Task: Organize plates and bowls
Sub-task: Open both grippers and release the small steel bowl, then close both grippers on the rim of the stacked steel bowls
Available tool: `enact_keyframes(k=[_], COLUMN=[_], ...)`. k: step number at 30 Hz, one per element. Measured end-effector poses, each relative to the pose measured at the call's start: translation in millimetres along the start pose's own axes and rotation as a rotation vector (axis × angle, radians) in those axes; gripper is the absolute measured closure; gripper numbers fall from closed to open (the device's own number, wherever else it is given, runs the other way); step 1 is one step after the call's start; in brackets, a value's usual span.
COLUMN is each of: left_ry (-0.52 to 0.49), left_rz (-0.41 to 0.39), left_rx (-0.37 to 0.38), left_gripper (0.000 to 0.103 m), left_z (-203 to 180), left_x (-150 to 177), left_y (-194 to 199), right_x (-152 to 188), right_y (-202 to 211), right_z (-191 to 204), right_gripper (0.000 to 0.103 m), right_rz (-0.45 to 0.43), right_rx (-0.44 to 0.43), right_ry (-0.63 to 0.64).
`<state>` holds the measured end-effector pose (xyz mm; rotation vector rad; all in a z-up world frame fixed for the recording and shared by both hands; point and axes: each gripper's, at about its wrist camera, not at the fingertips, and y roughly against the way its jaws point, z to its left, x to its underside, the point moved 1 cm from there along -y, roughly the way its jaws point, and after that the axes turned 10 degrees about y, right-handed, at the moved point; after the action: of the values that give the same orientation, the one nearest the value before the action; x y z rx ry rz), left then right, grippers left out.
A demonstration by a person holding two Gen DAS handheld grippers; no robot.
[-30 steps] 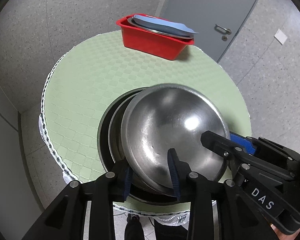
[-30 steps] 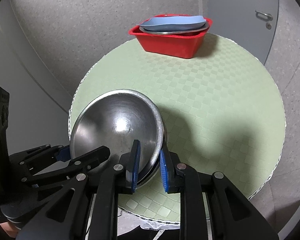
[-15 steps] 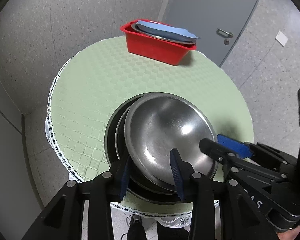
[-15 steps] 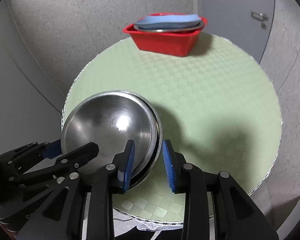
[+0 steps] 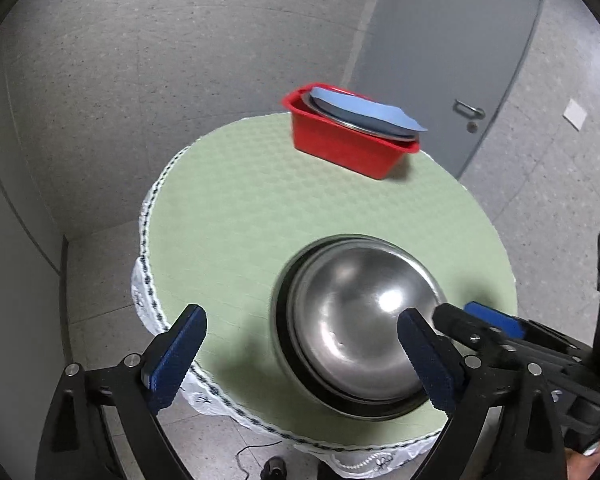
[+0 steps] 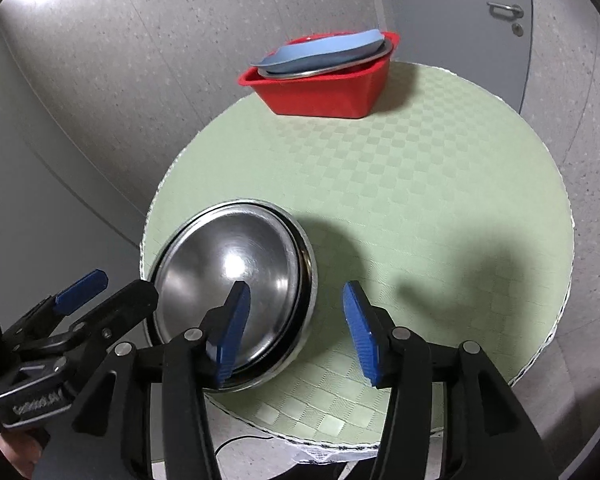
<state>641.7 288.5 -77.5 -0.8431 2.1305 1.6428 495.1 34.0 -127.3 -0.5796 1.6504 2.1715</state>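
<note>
Steel bowls [image 5: 360, 320]: we note shiny, round, nested, near tabletop [image 5: 240, 208] edge.
Red tub [image 5: 340, 148]: plastic, rectangular, far.
Left claw [image 5: 300, 356]: agape, empty.
Right claw [image 6: 296, 332]: agape, empty.

Released the steel bowl [image 5: 360, 320] from both sides. Opened left gripper [image 5: 300, 356] wide and right gripper [image 6: 296, 332] too, fingers [image 6: 228, 332] off the rim. Dropped bowl level into the stack of bowls [image 6: 300, 312], no longer tilted. Backed both grippers off and up, with more bench [image 6: 440, 184] and floor showing.
</note>
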Motion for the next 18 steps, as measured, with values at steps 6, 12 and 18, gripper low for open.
enact_keyframes(k=[6,12,18], left_ry=[0.054,0.080,0.089], left_rz=[0.009,0.069,0.105], left_rx=[-0.033,-0.033,-0.003], left_gripper=[0.005,0.005,0.011], left_z=[19,24,23], left_x=[8,16,13], left_y=[-6,-28,-48], right_x=[0,8,19], right_y=[-3,-22,-42], right_z=[-6,-17,-20], right_gripper=[0.039,0.036,0.036], right_rz=[-0.017,0.038,0.096], right_rx=[-0.016,-0.048,-0.111], right_ry=[-0.049,-0.124,-0.193])
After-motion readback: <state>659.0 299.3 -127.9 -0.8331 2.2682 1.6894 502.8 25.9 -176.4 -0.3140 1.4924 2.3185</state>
